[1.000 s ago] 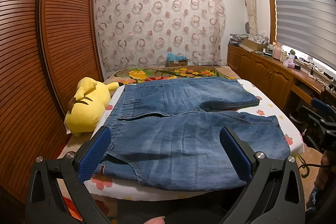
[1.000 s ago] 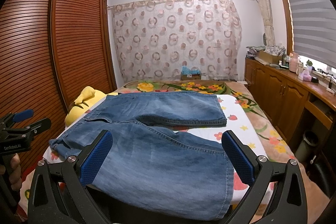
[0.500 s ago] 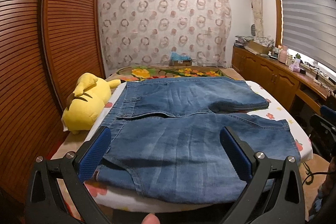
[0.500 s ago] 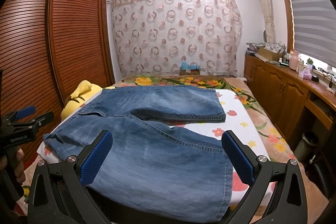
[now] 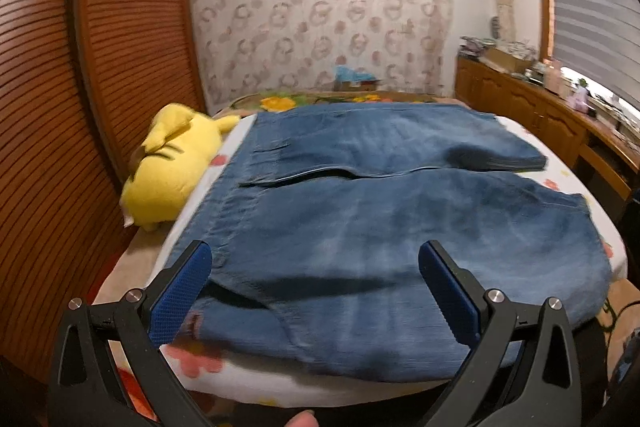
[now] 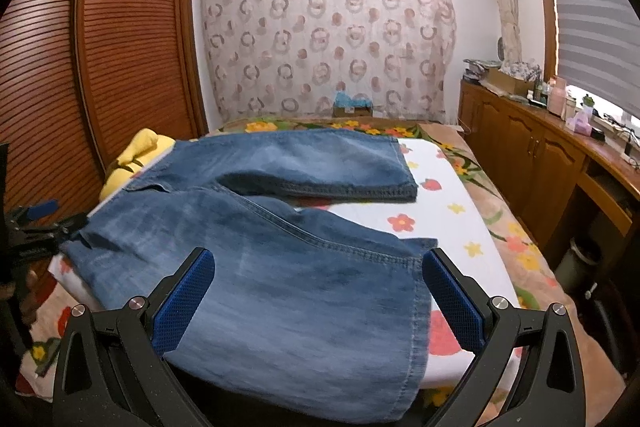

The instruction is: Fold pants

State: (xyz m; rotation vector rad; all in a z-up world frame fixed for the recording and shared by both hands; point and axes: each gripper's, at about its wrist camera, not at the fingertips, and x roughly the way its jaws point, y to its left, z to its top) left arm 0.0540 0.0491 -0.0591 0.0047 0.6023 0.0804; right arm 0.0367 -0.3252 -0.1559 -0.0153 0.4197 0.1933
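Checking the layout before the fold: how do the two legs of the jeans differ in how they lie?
The near leg reaches the bed's front edge, its hem overhanging; the far leg lies wholly on the bed. The near leg lies between the open right tool's fingers; the far leg lies well beyond them. Both are flat, unfolded blue denim.

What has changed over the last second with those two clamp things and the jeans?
Both grippers moved in closer and lower over the near leg of the jeans: the left gripper by the waistband, the right gripper by the hem. Both are open, gripping nothing. The jeans and yellow plush toy lie as before.
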